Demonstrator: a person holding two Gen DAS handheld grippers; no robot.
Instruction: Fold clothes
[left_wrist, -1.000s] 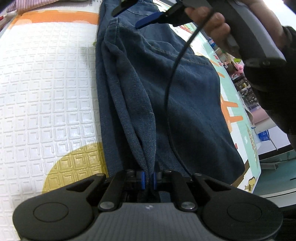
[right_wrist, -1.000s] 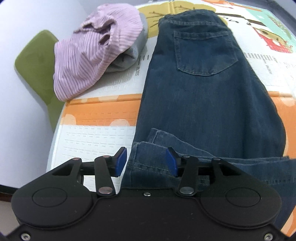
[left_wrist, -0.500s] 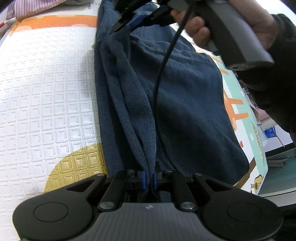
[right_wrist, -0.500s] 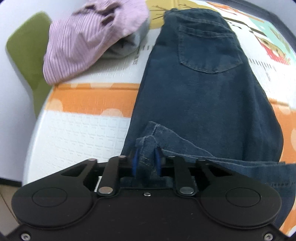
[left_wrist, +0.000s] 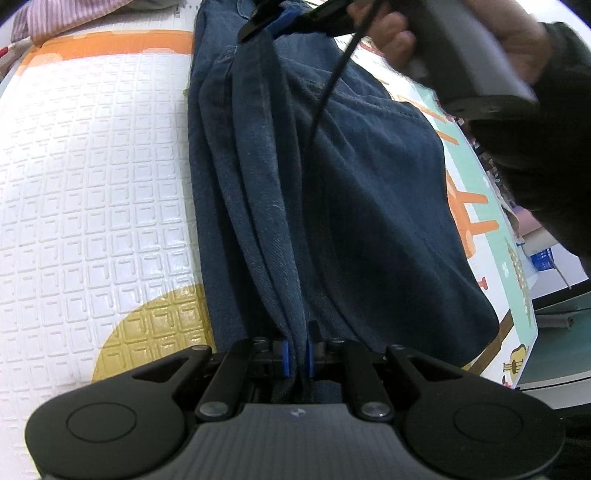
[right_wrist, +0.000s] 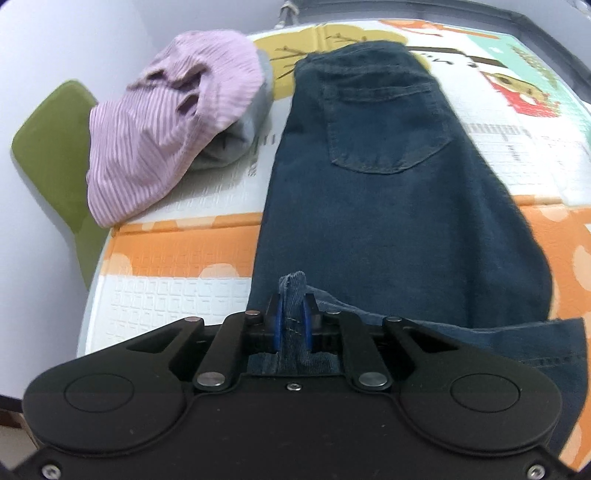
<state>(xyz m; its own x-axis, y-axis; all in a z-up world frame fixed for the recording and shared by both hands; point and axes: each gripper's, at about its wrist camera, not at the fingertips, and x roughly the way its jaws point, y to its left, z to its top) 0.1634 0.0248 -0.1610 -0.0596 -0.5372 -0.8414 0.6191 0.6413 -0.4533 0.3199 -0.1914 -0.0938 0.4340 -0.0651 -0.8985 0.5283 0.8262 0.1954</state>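
Observation:
Dark blue jeans (left_wrist: 369, 203) lie along a patterned foam mat (left_wrist: 92, 166). My left gripper (left_wrist: 295, 354) is shut on a pinched ridge of denim at the near end. That ridge runs taut up to my right gripper (left_wrist: 273, 22), held in a person's hand (left_wrist: 391, 33) at the top. In the right wrist view my right gripper (right_wrist: 293, 325) has a folded hem of the jeans (right_wrist: 388, 221) between its blue pads, and its jaws are closing on it. The back pocket (right_wrist: 384, 125) faces up beyond.
A pink striped garment (right_wrist: 166, 136) is heaped over a grey one (right_wrist: 240, 136) at the mat's far left. A green chair (right_wrist: 55, 147) stands past the edge. A black cable (left_wrist: 325, 96) hangs over the jeans. The mat's right edge (left_wrist: 524, 314) drops off.
My right gripper's jaws came together on the jeans hem, which now stands up between the pads. The denim ridge between the two grippers has pulled tauter. The left gripper kept its hold.

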